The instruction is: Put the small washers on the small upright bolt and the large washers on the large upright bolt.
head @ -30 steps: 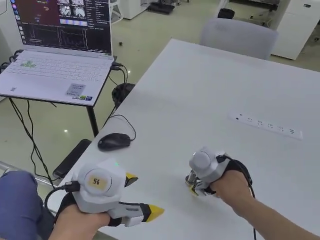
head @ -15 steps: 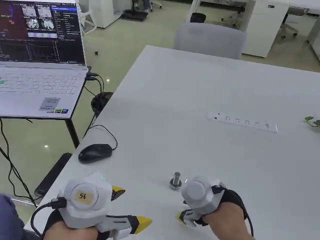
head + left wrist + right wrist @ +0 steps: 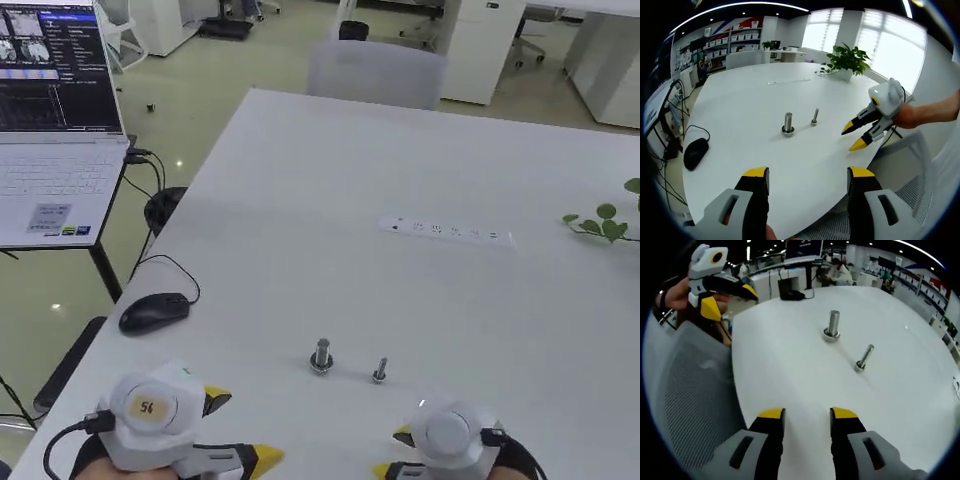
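the right gripper (image 3: 395, 453), which a second ago sat right against the large bolt (image 3: 321, 357) and half a second ago was just beside it, has drawn back toward the person and now hangs well apart from that bolt, at the near edge of the table (image 3: 300, 200). the small bolt (image 3: 380, 371), standing near the large bolt on its right in the head view, is now uncovered, where earlier the gripper and hand hid it.
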Available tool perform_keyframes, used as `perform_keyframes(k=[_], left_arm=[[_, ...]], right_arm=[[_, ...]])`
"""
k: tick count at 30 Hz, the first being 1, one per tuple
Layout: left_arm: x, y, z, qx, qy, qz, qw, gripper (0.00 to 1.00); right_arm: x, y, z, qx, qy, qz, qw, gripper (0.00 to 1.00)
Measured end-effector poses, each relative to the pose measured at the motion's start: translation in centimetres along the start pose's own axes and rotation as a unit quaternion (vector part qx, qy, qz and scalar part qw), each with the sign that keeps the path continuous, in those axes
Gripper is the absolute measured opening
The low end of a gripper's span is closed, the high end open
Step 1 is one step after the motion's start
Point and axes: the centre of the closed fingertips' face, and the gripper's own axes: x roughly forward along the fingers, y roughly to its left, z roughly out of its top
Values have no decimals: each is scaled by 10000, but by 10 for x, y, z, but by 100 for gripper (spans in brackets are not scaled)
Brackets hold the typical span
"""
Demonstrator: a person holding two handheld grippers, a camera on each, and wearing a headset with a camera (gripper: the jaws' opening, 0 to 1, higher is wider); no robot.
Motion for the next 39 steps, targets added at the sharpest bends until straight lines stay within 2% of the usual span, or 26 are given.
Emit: perform_keyframes(k=[5,9,14,20,30,39], left_arm=[[6,-4,2,83,41,-77,9999,63],[9,-7,6,157,48,-131,9998,63],[12,-9,9,204,56,-163,9996,63],[13,-13,13,222,21,-188,9996,64],[13,-14,17,146,-76,-137,9998,65],[13,-15,19,123,-109,-75,9998,65]], right_arm=[[-16,-12,-6,231,-227,-160,9993,43],[-27,-21,-9,530,-508,-253,9970,47],[-35,-22,-8,687,-711,-202,9949,56],[-40,-20,-4,805,-1013,-155,9915,58],[-43,-15,-5,1008,-1147,-81,9882,60],[-46,-15,-8,1037,-1165,-59,9878,61]])
